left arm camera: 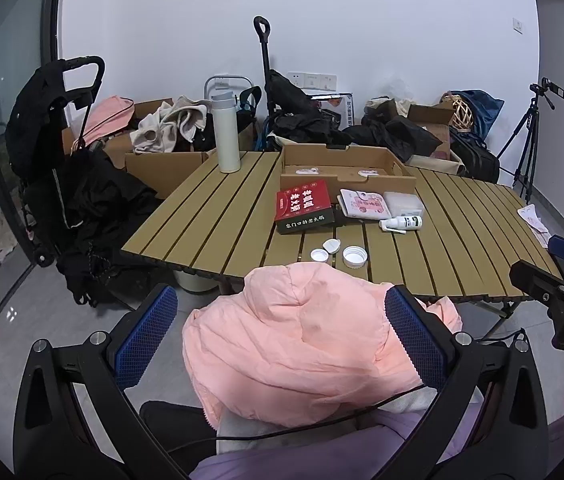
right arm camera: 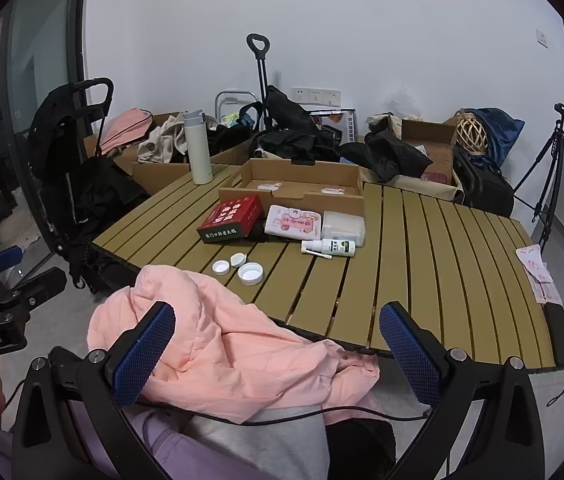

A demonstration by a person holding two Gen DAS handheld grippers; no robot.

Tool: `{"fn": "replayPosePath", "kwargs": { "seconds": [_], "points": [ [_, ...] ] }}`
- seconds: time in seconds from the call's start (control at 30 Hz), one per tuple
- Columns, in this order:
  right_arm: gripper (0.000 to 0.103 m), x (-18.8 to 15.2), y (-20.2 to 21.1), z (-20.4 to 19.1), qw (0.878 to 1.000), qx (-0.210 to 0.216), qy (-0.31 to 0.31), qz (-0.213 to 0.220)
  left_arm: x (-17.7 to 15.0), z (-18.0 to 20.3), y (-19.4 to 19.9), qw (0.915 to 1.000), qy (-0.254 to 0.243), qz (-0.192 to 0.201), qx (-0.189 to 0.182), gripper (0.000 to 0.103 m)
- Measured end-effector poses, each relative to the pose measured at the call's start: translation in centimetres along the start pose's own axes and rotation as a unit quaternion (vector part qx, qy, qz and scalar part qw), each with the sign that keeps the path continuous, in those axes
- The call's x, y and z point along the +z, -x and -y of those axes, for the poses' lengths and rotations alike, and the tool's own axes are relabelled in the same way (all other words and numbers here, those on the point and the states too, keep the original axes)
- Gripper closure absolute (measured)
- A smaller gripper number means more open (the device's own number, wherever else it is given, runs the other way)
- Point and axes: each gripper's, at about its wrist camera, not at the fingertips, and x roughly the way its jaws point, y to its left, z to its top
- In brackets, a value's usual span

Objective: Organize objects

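On the slatted table lie a red box, a pink booklet, a clear plastic case, a white spray bottle, and three white caps. An open cardboard box stands behind them. My left gripper is open, held back over a pink jacket on my lap. My right gripper is open above the jacket and the table's near edge.
A white thermos stands at the table's far left. A pink paper and a black bar lie at the right edge. A stroller, cardboard boxes with clothes and a tripod surround the table.
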Motion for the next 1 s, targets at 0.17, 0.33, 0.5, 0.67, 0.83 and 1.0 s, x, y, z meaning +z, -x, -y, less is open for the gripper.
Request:
{"fn": "replayPosePath", "kwargs": {
  "seconds": [0.17, 0.33, 0.5, 0.67, 0.83, 1.0],
  "points": [
    [0.0, -0.07, -0.06, -0.19, 1.0, -0.001, -0.001, -0.002, -0.04, -0.06, 0.02, 1.0, 0.001, -0.001, 0.001, 0.0],
    [0.0, -0.05, -0.14, 0.04, 1.0, 0.0, -0.004, -0.005, 0.01, -0.12, -0.06, 1.0, 0.003, -0.004, 0.003, 0.0],
    [0.0, -0.11, -0.22, 0.11, 1.0, -0.002, -0.007, -0.006, 0.04, -0.16, -0.07, 1.0, 0.003, -0.004, 0.003, 0.0],
    [0.0, -0.34, -0.52, 0.56, 1.0, 0.004, -0.018, -0.012, 0.06, -0.14, -0.3, 1.0, 0.003, -0.006, 0.006, 0.0],
    [0.0, -0.29, -0.44, 0.79, 1.0, 0.002, -0.02, -0.01, 0.03, -0.19, -0.35, 1.0, 0.003, -0.006, 0.006, 0.0],
    [0.0, -0.37, -0.58, 0.59, 1.0, 0.001, -0.014, -0.012, 0.05, -0.13, -0.3, 1.0, 0.003, -0.005, 0.006, 0.0]
  ]
}}
